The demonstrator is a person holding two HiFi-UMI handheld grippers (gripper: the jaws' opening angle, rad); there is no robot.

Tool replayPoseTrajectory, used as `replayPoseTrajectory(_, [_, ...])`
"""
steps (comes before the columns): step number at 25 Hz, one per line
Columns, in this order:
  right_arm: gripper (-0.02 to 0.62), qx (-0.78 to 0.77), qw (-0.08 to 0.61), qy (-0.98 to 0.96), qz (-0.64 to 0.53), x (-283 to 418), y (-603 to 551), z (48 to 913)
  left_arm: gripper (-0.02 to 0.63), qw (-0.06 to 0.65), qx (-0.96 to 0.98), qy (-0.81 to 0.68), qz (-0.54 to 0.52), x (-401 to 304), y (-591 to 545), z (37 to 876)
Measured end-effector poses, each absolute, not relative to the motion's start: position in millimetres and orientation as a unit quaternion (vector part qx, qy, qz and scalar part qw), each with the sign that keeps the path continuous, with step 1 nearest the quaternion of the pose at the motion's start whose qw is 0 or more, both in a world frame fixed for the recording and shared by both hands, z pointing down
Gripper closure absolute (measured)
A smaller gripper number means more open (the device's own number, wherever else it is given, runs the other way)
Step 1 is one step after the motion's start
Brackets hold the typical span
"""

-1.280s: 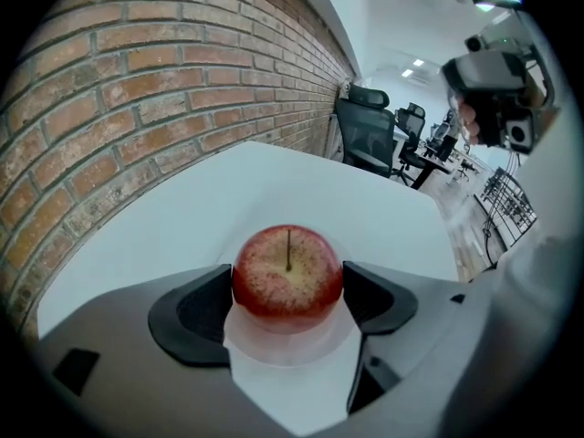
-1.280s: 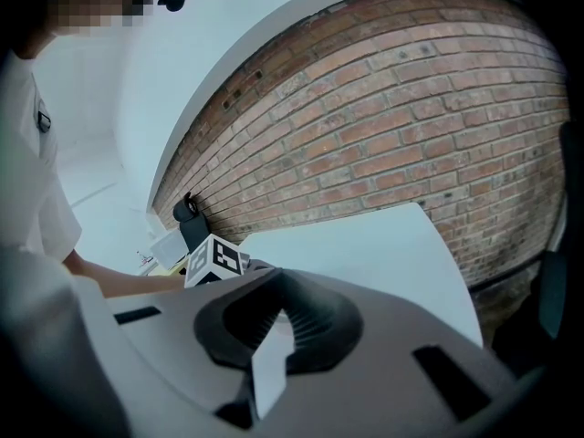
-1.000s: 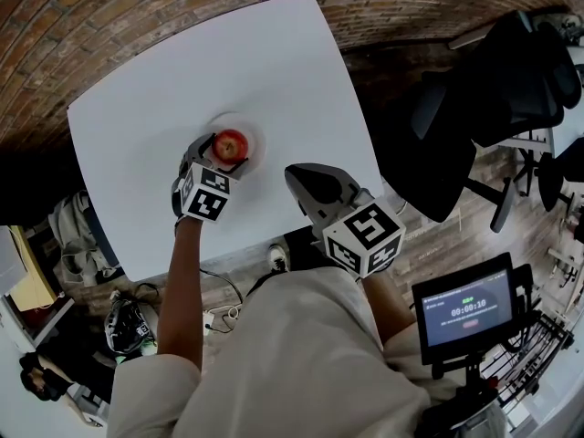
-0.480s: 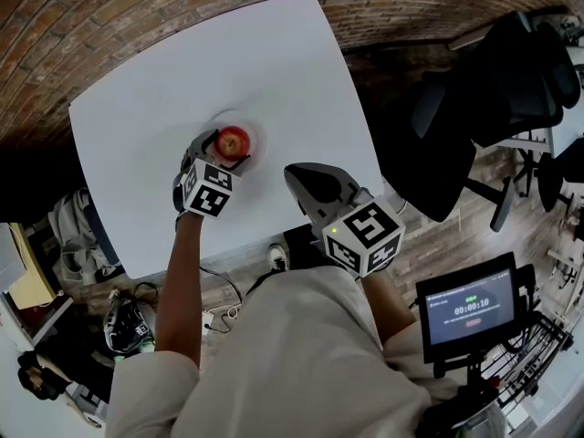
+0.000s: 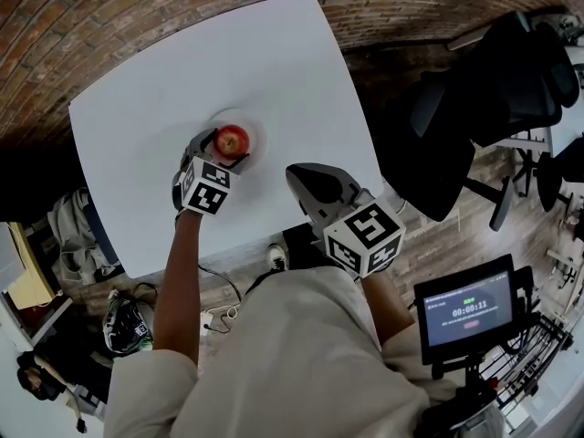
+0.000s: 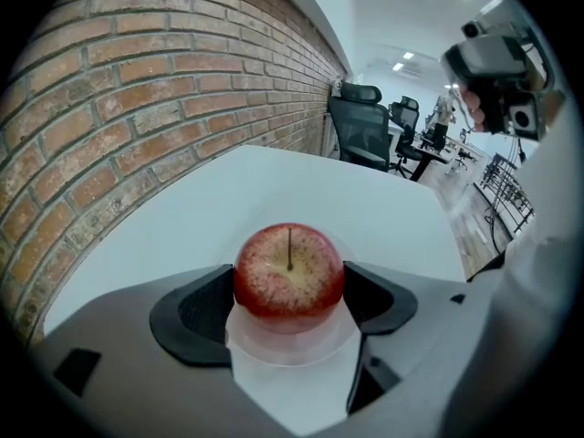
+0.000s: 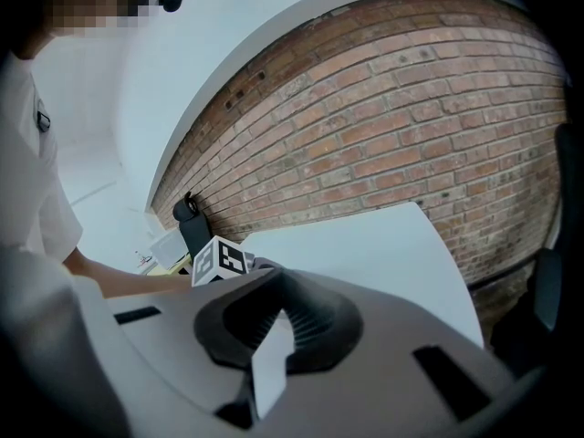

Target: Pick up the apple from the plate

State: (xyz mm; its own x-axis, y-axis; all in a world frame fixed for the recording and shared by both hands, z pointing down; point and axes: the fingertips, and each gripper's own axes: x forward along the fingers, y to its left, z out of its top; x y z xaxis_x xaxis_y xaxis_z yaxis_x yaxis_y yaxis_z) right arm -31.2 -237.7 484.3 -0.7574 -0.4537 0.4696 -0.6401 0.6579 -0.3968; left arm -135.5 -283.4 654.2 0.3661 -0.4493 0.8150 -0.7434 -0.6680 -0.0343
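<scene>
With the left gripper (image 5: 226, 149) jaws pressed against both sides of the apple (image 6: 289, 276), which sits on the plate (image 6: 292, 349), I'd lift straight up with a firm, even squeeze so it can't roll out; the right gripper (image 7: 274, 322) hangs nearby, jaws nearly together, empty.

- We see smooth, glossy skin on the red speckled apple (image 6: 289, 272).
- The round translucent plate (image 6: 291, 349) looks like thin plastic.
- The white table (image 5: 228, 53) is smooth and matt.
- The far red brick wall (image 6: 137, 89) is rough.
- On the right gripper (image 7: 278, 313) we see a matt grey plastic shell and ribbed black pads (image 7: 313, 328).
</scene>
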Motion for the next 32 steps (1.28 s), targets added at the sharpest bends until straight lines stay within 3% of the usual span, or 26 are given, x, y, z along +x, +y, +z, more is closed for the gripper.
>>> replayPoseTrajectory(32, [0.594,0.319,0.143,-0.901,0.258,-11,-203,457,0.235,0.133,0.802,-0.43,0.393,-140,-271,604])
